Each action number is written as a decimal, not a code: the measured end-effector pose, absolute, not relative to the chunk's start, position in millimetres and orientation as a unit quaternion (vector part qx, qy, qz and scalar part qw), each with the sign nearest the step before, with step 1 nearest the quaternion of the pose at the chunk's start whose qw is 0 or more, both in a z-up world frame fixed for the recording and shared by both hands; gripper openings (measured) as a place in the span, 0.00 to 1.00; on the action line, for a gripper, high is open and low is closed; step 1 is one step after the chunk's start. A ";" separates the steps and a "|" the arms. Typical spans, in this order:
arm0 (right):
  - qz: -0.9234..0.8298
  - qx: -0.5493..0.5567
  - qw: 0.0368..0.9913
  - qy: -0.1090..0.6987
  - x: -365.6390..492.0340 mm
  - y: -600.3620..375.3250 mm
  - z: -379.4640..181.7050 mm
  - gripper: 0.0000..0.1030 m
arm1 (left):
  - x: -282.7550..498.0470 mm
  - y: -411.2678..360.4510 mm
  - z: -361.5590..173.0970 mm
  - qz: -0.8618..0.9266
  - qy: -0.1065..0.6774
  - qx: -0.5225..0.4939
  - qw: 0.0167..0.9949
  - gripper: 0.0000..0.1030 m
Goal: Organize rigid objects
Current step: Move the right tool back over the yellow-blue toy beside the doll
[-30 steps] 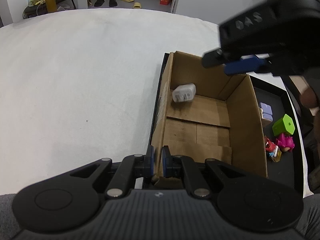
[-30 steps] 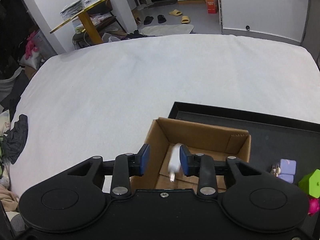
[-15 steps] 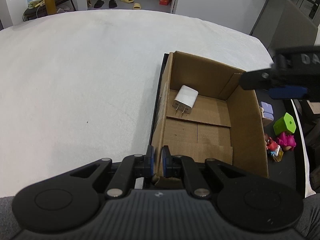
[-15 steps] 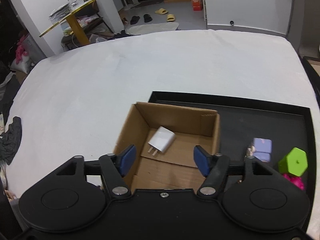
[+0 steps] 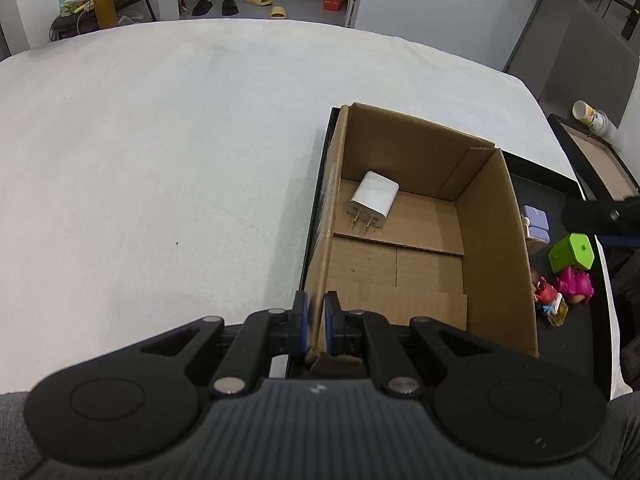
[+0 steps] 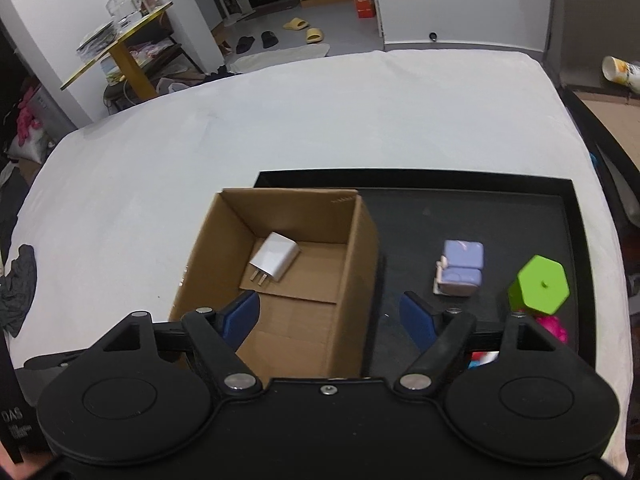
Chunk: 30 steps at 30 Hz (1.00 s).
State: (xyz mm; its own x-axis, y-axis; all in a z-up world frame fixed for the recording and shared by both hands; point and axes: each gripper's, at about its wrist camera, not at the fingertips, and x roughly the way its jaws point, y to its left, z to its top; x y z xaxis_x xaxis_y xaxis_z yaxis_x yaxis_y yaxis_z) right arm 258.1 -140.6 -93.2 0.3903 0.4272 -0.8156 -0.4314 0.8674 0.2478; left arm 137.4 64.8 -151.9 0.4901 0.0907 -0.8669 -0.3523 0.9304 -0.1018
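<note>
An open cardboard box (image 5: 496, 240) (image 6: 360, 280) stands on the left part of a black tray (image 6: 520, 216). A white charger plug (image 5: 374, 200) (image 6: 274, 258) lies flat inside it, prongs toward me. My left gripper (image 5: 316, 322) is shut on the box's near left wall. My right gripper (image 6: 330, 318) is open and empty, above the box's near right side. On the tray right of the box lie a lilac block (image 6: 460, 266) (image 5: 536, 224), a green hexagonal block (image 6: 540, 284) (image 5: 572, 252) and pink and red toy figures (image 5: 564, 290).
The tray (image 5: 568, 200) sits on a white cloth-covered table (image 5: 160, 160) that stretches left and far. A dark cloth (image 6: 18, 292) lies at the table's left edge. A second tray with a cup (image 5: 592, 118) stands at the far right. Part of the right gripper shows in the left wrist view (image 5: 600, 220).
The right gripper opened and dropped the white charger into the box, then drew back to the right and toward me. The left gripper kept its hold on the box wall.
</note>
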 end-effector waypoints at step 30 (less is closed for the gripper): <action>0.206 0.005 0.818 0.537 287.1 -219.3 -139.0 0.64 | 135.7 63.3 -150.2 0.137 0.485 -0.128 0.854 0.07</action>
State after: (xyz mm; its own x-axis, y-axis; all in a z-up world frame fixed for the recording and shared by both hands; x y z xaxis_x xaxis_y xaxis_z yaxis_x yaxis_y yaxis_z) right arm 287.1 -219.3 -139.0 0.3384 0.3428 -0.8763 -0.3327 0.9147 0.2294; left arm 135.7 63.3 -150.2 0.4917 0.1092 -0.8639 -0.3584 0.9295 -0.0865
